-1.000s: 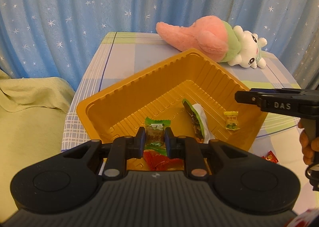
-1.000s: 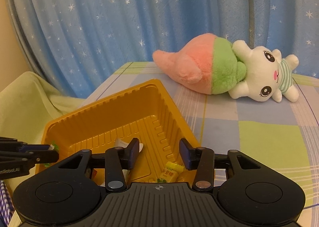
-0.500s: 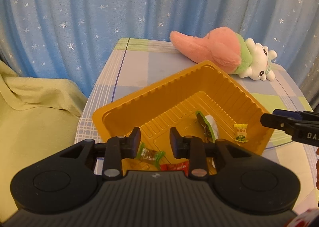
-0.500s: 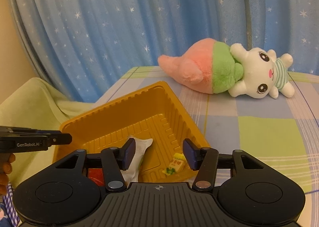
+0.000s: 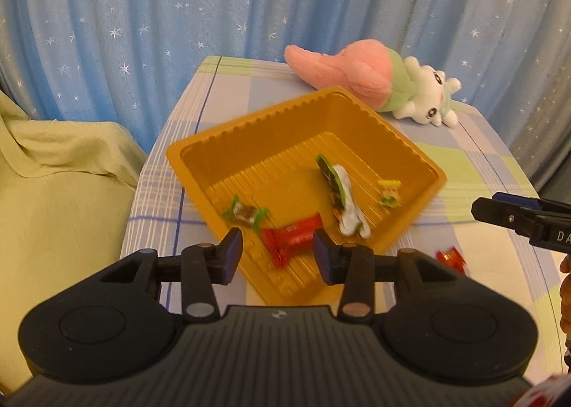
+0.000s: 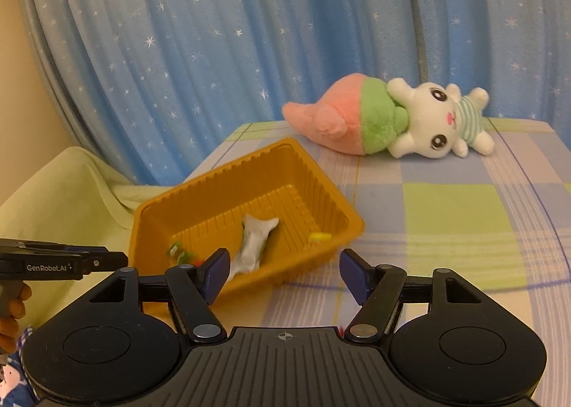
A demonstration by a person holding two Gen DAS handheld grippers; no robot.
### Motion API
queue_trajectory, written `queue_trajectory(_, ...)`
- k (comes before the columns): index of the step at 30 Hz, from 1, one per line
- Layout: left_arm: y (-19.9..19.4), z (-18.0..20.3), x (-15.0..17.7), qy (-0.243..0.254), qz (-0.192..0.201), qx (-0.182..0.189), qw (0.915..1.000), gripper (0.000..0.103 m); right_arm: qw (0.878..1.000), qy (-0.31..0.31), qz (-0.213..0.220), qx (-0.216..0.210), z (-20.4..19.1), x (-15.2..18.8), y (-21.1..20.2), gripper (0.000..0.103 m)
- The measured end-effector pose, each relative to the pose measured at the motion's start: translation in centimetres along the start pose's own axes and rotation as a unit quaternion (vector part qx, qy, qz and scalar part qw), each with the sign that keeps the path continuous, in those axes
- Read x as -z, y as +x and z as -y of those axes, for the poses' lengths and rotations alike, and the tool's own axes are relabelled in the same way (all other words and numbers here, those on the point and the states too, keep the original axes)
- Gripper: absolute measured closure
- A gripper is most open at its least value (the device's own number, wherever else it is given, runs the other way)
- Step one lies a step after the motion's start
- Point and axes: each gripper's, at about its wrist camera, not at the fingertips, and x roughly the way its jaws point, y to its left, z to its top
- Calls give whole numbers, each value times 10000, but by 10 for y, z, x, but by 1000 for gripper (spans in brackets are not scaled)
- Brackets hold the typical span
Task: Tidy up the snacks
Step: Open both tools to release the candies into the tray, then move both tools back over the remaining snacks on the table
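An orange plastic tray [image 5: 249,128] [image 6: 221,185] sits on the checked tablecloth. Inside it lie a green-ended candy [image 5: 245,215], a red wrapped bar [image 5: 291,237], a green and white packet [image 5: 340,198] [image 6: 254,239] and a small yellow candy [image 5: 389,191] [image 6: 320,237]. My left gripper [image 5: 278,257] hangs above the tray's near corner, its jaws opening with nothing between them. My right gripper [image 6: 282,273] hovers at the tray's right near edge, jaws opening and empty. A small red candy [image 5: 450,257] lies on the cloth right of the tray.
A pink, green and white plush toy [image 5: 374,85] [image 6: 385,121] lies at the back of the table. A blue starred curtain [image 6: 249,32] hangs behind. A yellow-green cloth [image 5: 60,185] covers something left of the table. A hand [image 6: 10,314] holds the left gripper.
Both grippers pulled back and up from the tray while opening. The left one let go of the green-ended candy, which now lies on the tray floor. The tray looks smaller in both views.
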Motion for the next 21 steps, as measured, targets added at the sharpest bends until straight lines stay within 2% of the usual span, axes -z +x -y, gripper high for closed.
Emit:
queue_trajectory(3, -13, 3, 12, -15, 6, 28, 10000, 60, 10000, 38, -32, 54, 0, 14, -17, 34)
queue_trajectory(10, -38, 14, 38, 75, -28, 27, 10000, 60, 9993, 283, -171, 189, 6, 48, -57, 33)
queue_trajectory(21, -62, 39, 77, 195, -162, 240, 9994, 60, 9974, 515, -318, 389, 11, 89, -103, 33)
